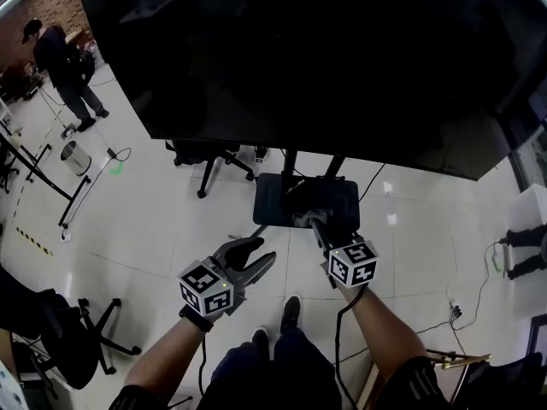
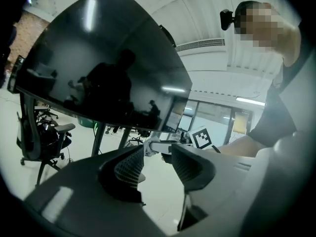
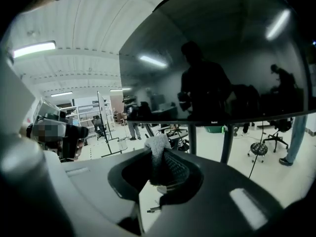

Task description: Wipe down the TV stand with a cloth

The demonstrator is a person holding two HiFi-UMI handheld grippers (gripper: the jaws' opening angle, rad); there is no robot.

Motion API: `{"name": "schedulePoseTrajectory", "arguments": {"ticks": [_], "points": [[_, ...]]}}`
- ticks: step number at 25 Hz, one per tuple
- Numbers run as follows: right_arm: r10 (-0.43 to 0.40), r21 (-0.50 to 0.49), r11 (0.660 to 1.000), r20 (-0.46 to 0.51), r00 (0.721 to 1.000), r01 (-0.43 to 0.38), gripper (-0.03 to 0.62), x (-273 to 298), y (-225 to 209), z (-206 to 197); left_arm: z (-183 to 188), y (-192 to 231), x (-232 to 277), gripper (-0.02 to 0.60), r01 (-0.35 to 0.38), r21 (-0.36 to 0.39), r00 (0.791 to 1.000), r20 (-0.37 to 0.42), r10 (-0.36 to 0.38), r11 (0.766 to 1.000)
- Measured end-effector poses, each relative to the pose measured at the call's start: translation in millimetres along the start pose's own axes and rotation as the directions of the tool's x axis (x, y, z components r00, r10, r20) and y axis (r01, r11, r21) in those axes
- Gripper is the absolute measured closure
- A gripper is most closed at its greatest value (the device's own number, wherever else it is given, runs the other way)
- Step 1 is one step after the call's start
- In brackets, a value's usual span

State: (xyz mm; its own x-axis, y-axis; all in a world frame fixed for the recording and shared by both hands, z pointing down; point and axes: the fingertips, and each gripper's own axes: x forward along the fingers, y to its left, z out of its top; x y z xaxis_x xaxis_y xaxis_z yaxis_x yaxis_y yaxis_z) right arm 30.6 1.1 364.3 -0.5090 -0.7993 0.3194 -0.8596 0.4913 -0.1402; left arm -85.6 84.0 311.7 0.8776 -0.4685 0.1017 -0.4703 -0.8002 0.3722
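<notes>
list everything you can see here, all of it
tv screen: one, black, across the top of the head view
tv stand: one, black, two posts and a flat base on the floor under the screen
cloth: one, grey, over the stand's base
office chairs: two, black, one under the screen's left part, one at lower left
bin: one, silver, on the floor at left
bystander: one, dark clothes, standing at upper left
floor: white, glossy tiles
left gripper: one, grey, jaws apart, empty, left of the base
right gripper: one, grey, shut on the cloth
shoes: two, dark, bottom centre
</notes>
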Motion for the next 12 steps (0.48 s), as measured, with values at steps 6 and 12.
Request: {"name": "schedulePoseTrajectory", "arguments": {"ticks": [6, 12], "points": [[-0.023, -0.082, 0.996, -0.032, 0.999, 0.020, 0.559, 82.3, -65.2, -13.3, -9.6, 59.1, 69.6, 0.383, -0.023, -0.037, 0.999, -0.022, 0.023, 0.999], [-0.035, -0.147, 0.989, -0.021, 0.999, 0.032, 0.559, 157.1, -117.8, -19.5, -18.4, 101.5, 123.6, 0.383, -0.022, -0.056, 1.000, -0.019, 0.021, 0.998]]}}
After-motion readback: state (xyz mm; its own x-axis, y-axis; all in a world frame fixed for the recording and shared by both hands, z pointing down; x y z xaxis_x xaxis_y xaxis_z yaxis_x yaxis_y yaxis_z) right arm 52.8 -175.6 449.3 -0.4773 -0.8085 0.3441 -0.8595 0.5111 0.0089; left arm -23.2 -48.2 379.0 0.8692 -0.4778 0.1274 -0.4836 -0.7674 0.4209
